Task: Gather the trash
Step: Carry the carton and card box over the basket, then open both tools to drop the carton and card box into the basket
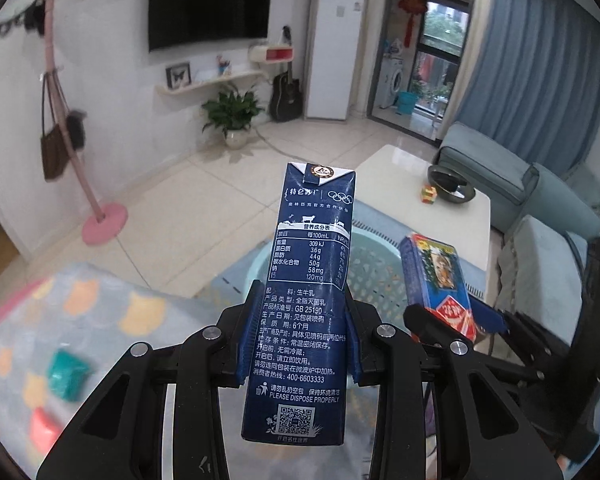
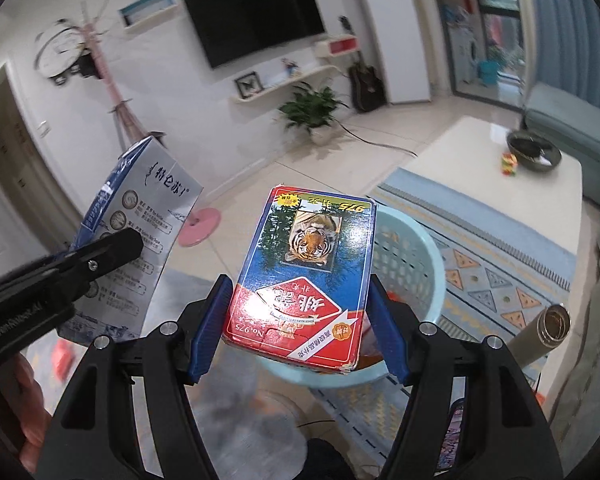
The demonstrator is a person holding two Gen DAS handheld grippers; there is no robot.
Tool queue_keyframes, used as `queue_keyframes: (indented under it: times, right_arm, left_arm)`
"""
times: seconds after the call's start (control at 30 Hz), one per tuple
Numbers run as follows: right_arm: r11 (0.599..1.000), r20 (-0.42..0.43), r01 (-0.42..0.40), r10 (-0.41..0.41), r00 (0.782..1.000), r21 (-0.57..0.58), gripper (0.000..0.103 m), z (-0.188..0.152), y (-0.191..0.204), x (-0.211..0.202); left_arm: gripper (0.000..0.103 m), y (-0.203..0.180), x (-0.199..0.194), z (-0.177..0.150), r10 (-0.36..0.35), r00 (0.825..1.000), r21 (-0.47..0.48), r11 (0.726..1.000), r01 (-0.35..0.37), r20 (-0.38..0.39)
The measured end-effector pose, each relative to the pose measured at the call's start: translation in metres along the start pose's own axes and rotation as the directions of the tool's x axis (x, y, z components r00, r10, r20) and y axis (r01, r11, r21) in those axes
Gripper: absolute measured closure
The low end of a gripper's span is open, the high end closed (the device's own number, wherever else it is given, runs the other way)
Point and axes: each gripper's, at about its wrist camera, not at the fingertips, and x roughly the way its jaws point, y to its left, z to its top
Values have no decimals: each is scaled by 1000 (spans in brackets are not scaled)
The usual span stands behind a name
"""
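Trash is in hand on both sides: the left gripper (image 1: 300,344) has its jaws pinched nearly shut on a dark blue milk carton (image 1: 306,300), which stands upright in the middle of the left wrist view, while the right gripper (image 2: 296,320) has its jaws set moderately wide and clamped on the two long sides of a red and blue card box (image 2: 304,280) with a tiger on its face, at the centre of the right wrist view. Both items hang above or just short of a pale blue plastic basket (image 1: 376,276), which sits on the floor rug below and behind them, in the lower middle of each frame. Something orange seems to lie inside the basket, though it is mostly hidden. By my reading the picking up of these two pieces is done and the drop into the basket is what remains. Blurred green and red objects (image 1: 66,376) on the patterned mat at the lower left of the left wrist view may be further trash to gather, but I cannot tell what they are.
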Motion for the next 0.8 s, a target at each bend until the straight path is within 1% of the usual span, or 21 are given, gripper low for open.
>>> queue_keyframes:
  times: [0.07, 0.13, 0.17, 0.27, 0.33, 0.37, 0.4, 0.47, 0.57, 0.67, 0.8]
  right_arm:
    - [999, -19, 41, -41, 999, 25, 39, 0, -10, 17]
    - [997, -55, 56, -53, 997, 62, 39, 1, -24, 33]
    - [995, -72, 63, -58, 996, 80, 39, 0, -30, 42]
    - [992, -96, 95, -87, 992, 85, 38, -1, -40, 60]
    - [992, -116, 90, -79, 990, 93, 37, -1, -44, 68]
    - [992, -121, 88, -76, 990, 96, 37, 0, -45, 71]
    - [992, -123, 88, -76, 990, 95, 37, -1, -47, 72]
    - [991, -126, 89, -77, 989, 95, 36, -1, -50, 73]
    - [991, -126, 75, -60, 990, 112, 36, -2, -52, 68]
    - [991, -119, 45, -31, 992, 122, 35, -1, -51, 59]
    - [995, -90, -5, 14, 996, 103, 35, 1, -36, 38]
  left_arm:
    - [69, 4, 18, 1, -12, 1000, -41, 999, 12, -11]
    - [69, 6, 38, 0, -14, 1000, -76, 997, 12, -24]
    - [69, 7, 44, -1, -17, 999, -83, 996, 15, -31]
    - [69, 4, 62, -4, -12, 999, -90, 996, 7, -51]
    - [60, 5, 67, -3, -10, 998, -90, 996, 5, -57]
    - [50, 5, 67, -4, -17, 998, -93, 996, 11, -59]
    - [48, 5, 65, -4, -20, 998, -94, 996, 15, -52]
    - [48, 5, 62, -4, -16, 999, -88, 996, 12, -48]
    - [48, 9, 51, -2, -29, 999, -101, 995, 25, -37]
    - [45, 11, 34, -1, -20, 1000, -112, 994, 18, -14]
    - [45, 16, 0, -5, 3, 999, -121, 993, 1, 35]
